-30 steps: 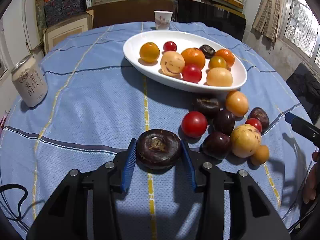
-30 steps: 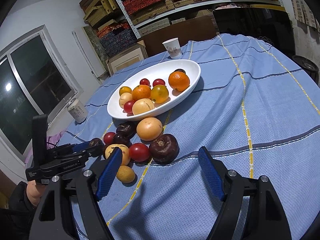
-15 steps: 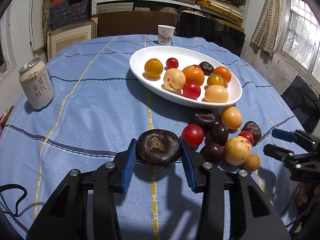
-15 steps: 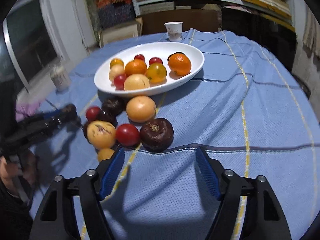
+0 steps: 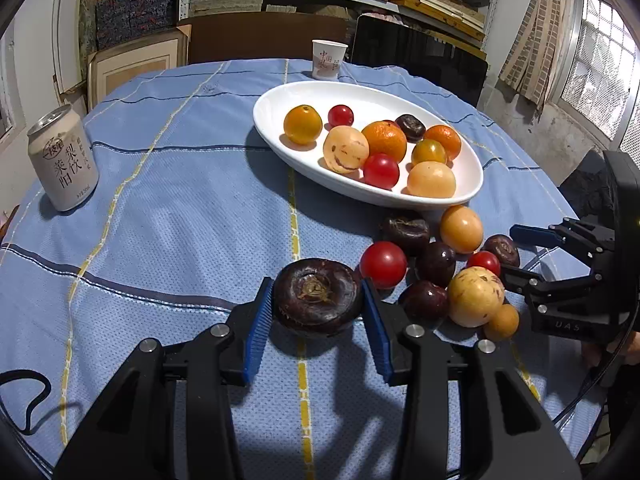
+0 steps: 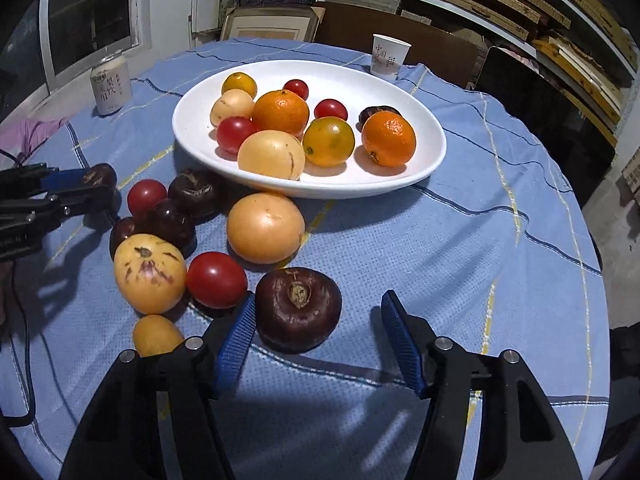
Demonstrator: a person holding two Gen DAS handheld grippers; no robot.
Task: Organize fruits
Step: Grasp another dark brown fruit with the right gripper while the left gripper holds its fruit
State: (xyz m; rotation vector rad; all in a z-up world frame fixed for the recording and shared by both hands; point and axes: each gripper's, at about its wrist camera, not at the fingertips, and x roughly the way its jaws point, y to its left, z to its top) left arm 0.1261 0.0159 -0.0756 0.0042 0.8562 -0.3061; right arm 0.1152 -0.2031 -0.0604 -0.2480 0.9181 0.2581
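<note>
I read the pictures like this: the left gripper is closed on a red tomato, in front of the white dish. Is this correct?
Not quite. The left gripper is closed on a dark purple-brown fruit, not a red tomato; the left wrist view shows it pressed between the blue pads. It is indeed in front of the white dish.

Daylight from the window (image 5: 596, 52) brightens both sharp fisheye views, casting soft shadows across the table (image 5: 192, 208), with edges bent and corners black.
</note>
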